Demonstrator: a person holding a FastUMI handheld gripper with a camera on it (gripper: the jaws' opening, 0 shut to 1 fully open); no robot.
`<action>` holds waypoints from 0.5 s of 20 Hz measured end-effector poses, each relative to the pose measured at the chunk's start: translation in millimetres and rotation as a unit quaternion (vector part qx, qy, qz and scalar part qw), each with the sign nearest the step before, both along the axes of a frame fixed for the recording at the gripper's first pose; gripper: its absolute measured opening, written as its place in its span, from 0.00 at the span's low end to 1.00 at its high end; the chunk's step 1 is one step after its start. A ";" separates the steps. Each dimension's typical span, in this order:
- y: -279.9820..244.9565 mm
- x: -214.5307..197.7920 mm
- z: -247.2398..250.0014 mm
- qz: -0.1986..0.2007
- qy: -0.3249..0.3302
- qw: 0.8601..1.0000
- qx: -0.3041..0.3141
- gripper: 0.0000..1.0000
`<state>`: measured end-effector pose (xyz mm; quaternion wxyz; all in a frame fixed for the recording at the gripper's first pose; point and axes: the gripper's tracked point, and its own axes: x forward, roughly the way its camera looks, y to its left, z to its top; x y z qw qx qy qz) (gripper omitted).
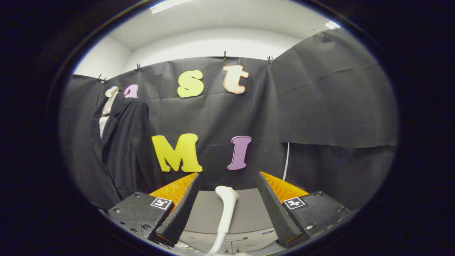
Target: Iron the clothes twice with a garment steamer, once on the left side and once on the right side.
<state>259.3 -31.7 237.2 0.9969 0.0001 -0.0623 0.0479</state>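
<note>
My gripper [227,185] sits at the bottom centre of the frame with its two fingers spread wide apart, gripping nothing. Between them, lower centre, lies the white plastic garment steamer [226,213]: a slim curved handle with its rounded head pointing up toward the fingertips and its white hose trailing off toward the bottom of the frame. Neither finger touches it; there is a gap on each side. The steamer rests on a grey flat-topped unit [249,213] that stretches across the space between the fingers, its front panel just visible below.

At the left of the frame, beyond my left finger, hangs the dark black garment [121,149], a long jacket-like piece draped on a pale cream mannequin-style hanger [109,99] whose neck pokes out at the upper left. A sliver of white fabric [102,128] shows at the garment's collar opening. It hangs well apart from the steamer and from my fingers.

Behind everything, black cloth [320,106] covers the booth's back, clipped along its top edge. A thin white cord [285,161] runs down the cloth just beyond my right finger. Above the cloth, a white wall and ceiling [213,39] fill the top of the frame.
</note>
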 end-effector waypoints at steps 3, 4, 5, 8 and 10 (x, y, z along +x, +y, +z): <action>2.1 52.8 -5.3 0.006 0.030 1.000 -0.007 0.99; 5.9 68.6 -10.1 0.013 0.043 0.999 -0.004 0.99; 8.4 87.1 -16.9 0.017 0.062 0.998 -0.002 0.99; 13.4 130.2 -37.8 0.026 0.107 0.994 0.002 0.99; 15.0 157.2 -53.6 0.030 0.135 0.990 -0.002 0.99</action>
